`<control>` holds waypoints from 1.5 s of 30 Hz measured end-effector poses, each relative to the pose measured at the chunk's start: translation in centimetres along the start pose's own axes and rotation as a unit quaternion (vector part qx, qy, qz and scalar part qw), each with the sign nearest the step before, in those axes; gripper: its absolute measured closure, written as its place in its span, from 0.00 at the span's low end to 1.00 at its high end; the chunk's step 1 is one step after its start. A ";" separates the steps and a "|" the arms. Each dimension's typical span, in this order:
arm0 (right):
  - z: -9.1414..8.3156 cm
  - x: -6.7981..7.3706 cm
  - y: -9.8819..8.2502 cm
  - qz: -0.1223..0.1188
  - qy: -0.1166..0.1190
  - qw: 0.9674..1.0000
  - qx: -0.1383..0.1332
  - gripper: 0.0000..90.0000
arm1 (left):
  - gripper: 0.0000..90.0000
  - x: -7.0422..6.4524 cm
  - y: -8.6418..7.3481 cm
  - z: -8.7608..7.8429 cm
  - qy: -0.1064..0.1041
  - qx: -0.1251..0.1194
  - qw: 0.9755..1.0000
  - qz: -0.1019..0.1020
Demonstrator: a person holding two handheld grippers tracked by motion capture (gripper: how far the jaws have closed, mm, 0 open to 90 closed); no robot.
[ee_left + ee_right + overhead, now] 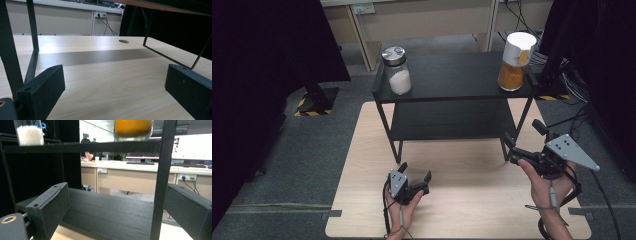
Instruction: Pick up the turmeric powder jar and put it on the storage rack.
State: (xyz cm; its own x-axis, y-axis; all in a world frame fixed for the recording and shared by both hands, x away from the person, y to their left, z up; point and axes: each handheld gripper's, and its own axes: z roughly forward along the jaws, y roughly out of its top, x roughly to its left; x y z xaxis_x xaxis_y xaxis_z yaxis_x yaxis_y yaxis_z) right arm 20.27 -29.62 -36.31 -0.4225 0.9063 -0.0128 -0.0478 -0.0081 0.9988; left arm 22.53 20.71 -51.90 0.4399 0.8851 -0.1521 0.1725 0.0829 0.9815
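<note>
On the left of the high view the left gripper (416, 176) rests low over the light wooden table (362, 200), in front of the black two-tier shelf rack (452, 97), its jaws spread wide with nothing between them; its own view shows bare tabletop between the two black jaws and the rack's thin legs ahead. Up on the rack's top shelf, at the left end, stands a glass jar of white granules (397, 70) with a metal lid (sugar or salt, I cannot tell which). At the right end stands a jar of orange powder (515, 61) with a white cap.

The right gripper (523, 141) is held up off the table near the rack's front right leg, jaws also wide and empty — its view looks along the lower shelf, with the leg (161, 180) standing between the jaws and the orange jar's base (133, 129) above.

I judge this to be the approach step: neither jar is touched yet, and the right gripper sits nearest the orange one. The next move calls for lifting that gripper clear of the leg, up to top-shelf height, and centring the open jaws around the jar's body — below the cap — before closing.
</note>
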 end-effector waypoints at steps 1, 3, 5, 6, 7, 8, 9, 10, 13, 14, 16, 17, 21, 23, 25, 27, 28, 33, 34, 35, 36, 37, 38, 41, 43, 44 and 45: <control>-0.1 0.0 -0.2 0.001 0.001 1.000 0.002 0.08 | 0.02 0.0 0.0 0.0 0.000 0.000 1.000 0.001; -0.2 0.0 -0.7 0.002 0.002 1.000 0.007 0.08 | 0.03 0.0 0.0 0.0 0.000 0.000 1.000 0.000; -0.3 0.0 -1.1 0.002 0.005 1.000 0.013 0.08 | 0.03 0.0 0.0 0.0 0.000 0.000 1.000 0.000; -0.4 0.0 -1.4 0.002 0.005 1.000 0.016 0.08 | 0.03 0.0 0.0 0.0 0.000 0.000 1.000 0.000; -0.5 0.0 -1.6 0.003 0.005 1.000 0.018 0.08 | 0.03 0.0 0.0 0.0 0.000 0.000 1.000 0.000; -0.6 0.0 -1.8 0.004 0.005 1.000 0.020 0.08 | 0.03 0.0 0.0 0.0 0.000 0.000 1.000 0.001; -0.7 -0.1 -2.1 0.004 0.005 1.000 0.021 0.08 | 0.03 0.0 0.0 0.0 0.000 0.000 1.000 0.001; -0.8 -0.1 -2.3 0.005 0.005 1.000 0.024 0.08 | 0.03 0.0 0.0 0.0 0.000 0.000 1.000 0.001; -1.3 -0.1 -2.9 0.005 0.007 1.000 0.030 0.08 | 0.03 0.0 0.0 0.0 0.000 0.000 1.000 0.001; -1.4 -0.1 -3.1 0.006 0.007 0.999 0.032 0.08 | 0.03 0.0 0.0 0.0 0.000 0.000 1.000 0.001; -1.6 -0.1 -3.5 0.006 0.007 0.999 0.036 0.08 | 0.03 0.0 0.0 0.0 0.000 0.000 1.000 0.001; -1.7 -0.1 -3.7 0.006 0.008 0.999 0.039 0.08 | 0.03 0.0 0.0 0.0 0.000 0.000 1.000 0.002; -1.8 -0.2 -4.5 0.009 0.009 0.999 0.050 0.08 | 0.03 0.0 0.0 0.0 -0.001 0.000 1.000 0.000; -1.9 -0.1 -5.0 0.005 0.005 0.998 0.056 0.08 | 0.03 0.0 0.0 0.0 -0.001 0.000 1.000 0.001; -1.9 0.0 -5.3 0.007 0.006 0.998 0.060 0.08 | 0.03 0.0 0.0 0.0 -0.001 0.000 1.000 0.001; -1.9 0.0 -5.6 0.008 0.006 0.998 0.064 0.08 | 0.03 0.0 0.0 0.0 -0.001 0.000 1.000 0.001; -1.9 0.0 -5.8 0.009 0.006 0.998 0.065 0.08 | 0.03 0.0 0.0 0.0 -0.001 0.000 1.000 0.001; -1.9 0.0 -6.5 0.014 0.007 0.997 0.075 0.08 | 0.03 0.0 0.0 0.0 -0.001 -0.001 1.000 0.001; -1.9 0.0 -6.6 0.014 0.006 0.997 0.077 0.08 | 0.03 0.0 0.0 0.0 -0.001 -0.001 1.000 0.001; -2.0 0.0 -6.9 0.016 0.006 0.997 0.080 0.08 | 0.03 0.0 0.0 0.0 -0.001 -0.001 1.000 0.001; -2.0 0.0 -7.0 0.017 0.005 0.996 0.082 0.08 | 0.03 0.0 0.0 0.0 -0.001 -0.001 1.000 0.001; -2.0 -0.1 -7.2 0.017 0.005 0.996 0.084 0.08 | 0.03 0.0 0.0 0.0 -0.001 -0.001 1.000 0.001; -2.0 -0.1 -7.4 0.018 0.004 0.996 0.085 0.08 | 0.03 0.0 0.0 0.0 -0.001 -0.001 1.000 0.001; -2.1 -0.1 -7.9 0.020 0.005 0.996 0.092 0.08 | 0.03 0.0 0.0 0.0 -0.001 -0.001 1.000 0.002; -2.1 0.0 -8.2 0.019 0.005 0.995 0.098 0.08 | 0.03 0.0 0.0 0.0 -0.001 -0.001 1.000 0.001; -2.1 0.0 -8.3 0.017 0.005 0.995 0.101 0.08 | 0.03 0.0 0.0 0.0 -0.001 -0.001 1.000 0.001; -2.2 0.1 -8.5 0.016 0.005 0.995 0.103 0.08 | 0.03 0.0 0.0 0.0 -0.001 -0.001 1.000 0.001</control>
State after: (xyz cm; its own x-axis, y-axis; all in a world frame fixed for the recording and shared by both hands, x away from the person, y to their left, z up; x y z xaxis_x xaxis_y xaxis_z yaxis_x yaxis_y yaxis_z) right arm 18.66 -30.38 -44.87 -0.4305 0.9023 0.0200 0.1517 0.0505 0.9871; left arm 22.49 20.76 -51.94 0.4420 0.8844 -0.1498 0.1698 0.0815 0.9821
